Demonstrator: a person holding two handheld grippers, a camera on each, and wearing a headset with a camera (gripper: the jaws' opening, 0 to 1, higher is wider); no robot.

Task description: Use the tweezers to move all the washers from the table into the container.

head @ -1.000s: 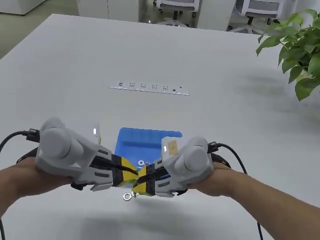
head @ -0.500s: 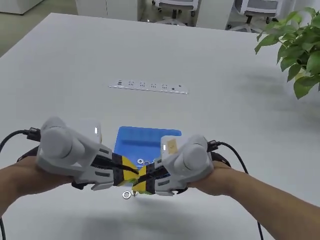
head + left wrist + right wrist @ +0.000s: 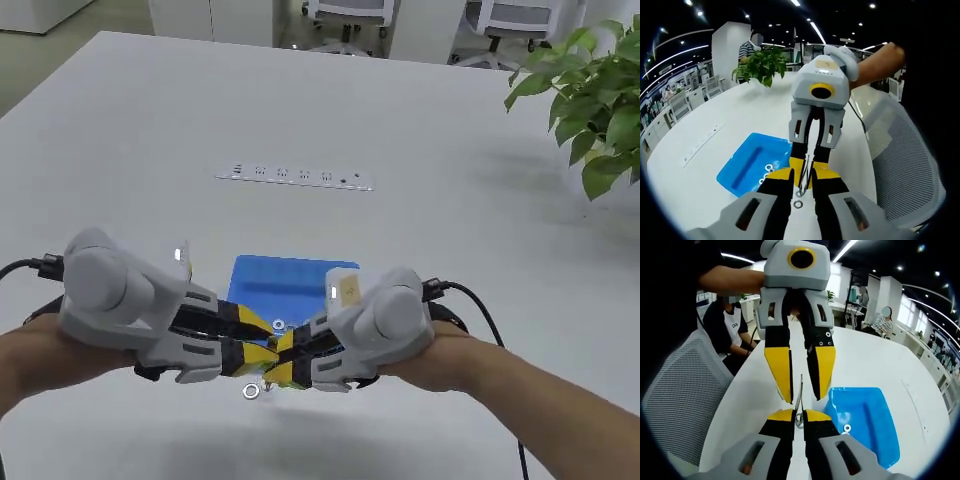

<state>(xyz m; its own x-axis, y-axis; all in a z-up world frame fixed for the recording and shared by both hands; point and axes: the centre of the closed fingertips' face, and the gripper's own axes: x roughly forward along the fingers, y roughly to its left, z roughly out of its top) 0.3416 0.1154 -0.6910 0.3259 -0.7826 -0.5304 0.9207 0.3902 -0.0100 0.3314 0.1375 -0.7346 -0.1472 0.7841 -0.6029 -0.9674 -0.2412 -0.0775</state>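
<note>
Seen from the head view, almost nothing has shifted this past second: the washer (image 3: 251,391) still lies on the table (image 3: 420,150) just short of the blue tray (image 3: 300,275). The left gripper view shows the left gripper (image 3: 807,176) with its jaws apart, straddling the tweezers (image 3: 805,165). In the right gripper view the right gripper (image 3: 799,416) is clamped on them, so I'd say no pickup yet.

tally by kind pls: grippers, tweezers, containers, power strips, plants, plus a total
grippers: 2, left gripper and right gripper
tweezers: 1
container: 1
power strip: 1
plant: 1
total: 6
</note>
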